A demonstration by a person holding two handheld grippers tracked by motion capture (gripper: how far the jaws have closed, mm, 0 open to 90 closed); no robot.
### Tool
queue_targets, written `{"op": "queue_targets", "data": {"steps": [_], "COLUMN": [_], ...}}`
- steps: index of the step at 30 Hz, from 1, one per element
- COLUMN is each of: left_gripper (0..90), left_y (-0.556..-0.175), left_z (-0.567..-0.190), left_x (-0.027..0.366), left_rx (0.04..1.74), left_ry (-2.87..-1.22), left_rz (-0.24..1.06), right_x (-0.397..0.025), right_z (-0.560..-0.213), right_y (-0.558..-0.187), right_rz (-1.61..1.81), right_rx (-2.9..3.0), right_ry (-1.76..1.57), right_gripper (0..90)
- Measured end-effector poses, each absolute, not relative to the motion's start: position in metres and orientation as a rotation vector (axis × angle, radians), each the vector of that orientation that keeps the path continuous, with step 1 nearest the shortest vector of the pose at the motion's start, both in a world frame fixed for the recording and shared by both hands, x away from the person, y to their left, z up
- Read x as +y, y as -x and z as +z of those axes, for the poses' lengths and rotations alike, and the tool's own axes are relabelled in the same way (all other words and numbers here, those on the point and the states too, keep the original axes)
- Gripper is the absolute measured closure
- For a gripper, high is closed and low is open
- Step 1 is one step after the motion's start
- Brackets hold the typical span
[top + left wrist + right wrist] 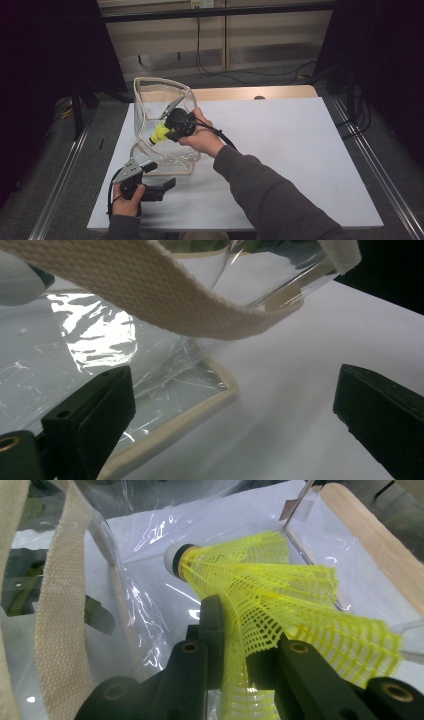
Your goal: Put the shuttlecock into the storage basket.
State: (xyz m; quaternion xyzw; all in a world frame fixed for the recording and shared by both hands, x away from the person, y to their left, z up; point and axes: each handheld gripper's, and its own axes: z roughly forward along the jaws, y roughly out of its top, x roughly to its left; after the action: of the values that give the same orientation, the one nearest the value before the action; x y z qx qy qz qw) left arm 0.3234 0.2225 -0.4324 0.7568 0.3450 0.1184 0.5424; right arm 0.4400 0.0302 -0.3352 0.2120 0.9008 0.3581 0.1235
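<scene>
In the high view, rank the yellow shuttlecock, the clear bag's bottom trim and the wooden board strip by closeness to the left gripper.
1. Clear plastic bag's cream bottom trim, just ahead of the left gripper.
2. Yellow mesh shuttlecock, farther up, inside the bag.
3. Wooden board strip, at the table's far edge.

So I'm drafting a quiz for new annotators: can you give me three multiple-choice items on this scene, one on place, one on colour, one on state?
1. Where is the shuttlecock?
A. inside the clear bag's mouth
B. flat on the table
C. on the floor

2. What colour is the shuttlecock's skirt?
A. white
B. yellow
C. red

3. How does the left gripper stand?
A. shut on the strap
B. shut on the bag's edge
C. open, holding nothing

Key: 1 A, the right gripper holds it between bag walls; 2 B, yellow mesh; 3 C, jaws wide apart.
</scene>
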Motion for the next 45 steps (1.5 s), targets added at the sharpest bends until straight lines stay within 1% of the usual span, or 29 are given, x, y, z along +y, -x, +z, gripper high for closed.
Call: {"op": "queue_targets", "data": {"steps": [36, 38, 40, 43, 45], "left_gripper": [3.4, 3.4, 3.4, 3.4, 3.4], "left_y": [-0.323, -0.323, -0.323, -0.323, -0.323], "left_z": [-0.433, -0.433, -0.433, -0.433, -0.433], "left_x": [0.222, 0.222, 0.222, 0.222, 0.222], "left_rx": [0.824, 0.824, 0.822, 0.822, 0.824], "left_ry": [-1.796, -1.797, -1.796, -1.795, -1.795], "left_rz": [0.287, 0.286, 0.288, 0.289, 0.291], "right_x": [0.032, 0.032, 0.032, 0.032, 0.031], "right_z": [-0.345, -0.345, -0.346, -0.346, -0.346], "right_y": [-0.436, -0.436, -0.436, -0.435, -0.435], "right_rz": [0.951, 0.953, 0.959, 0.949, 0.932], "right_rx": [2.737, 2.740, 2.749, 2.761, 2.750], "right_ry": [-0.577, -0.578, -0.578, -0.594, -0.606], "right_gripper": [79.3, 78.1, 75.0, 65.9, 63.0]}}
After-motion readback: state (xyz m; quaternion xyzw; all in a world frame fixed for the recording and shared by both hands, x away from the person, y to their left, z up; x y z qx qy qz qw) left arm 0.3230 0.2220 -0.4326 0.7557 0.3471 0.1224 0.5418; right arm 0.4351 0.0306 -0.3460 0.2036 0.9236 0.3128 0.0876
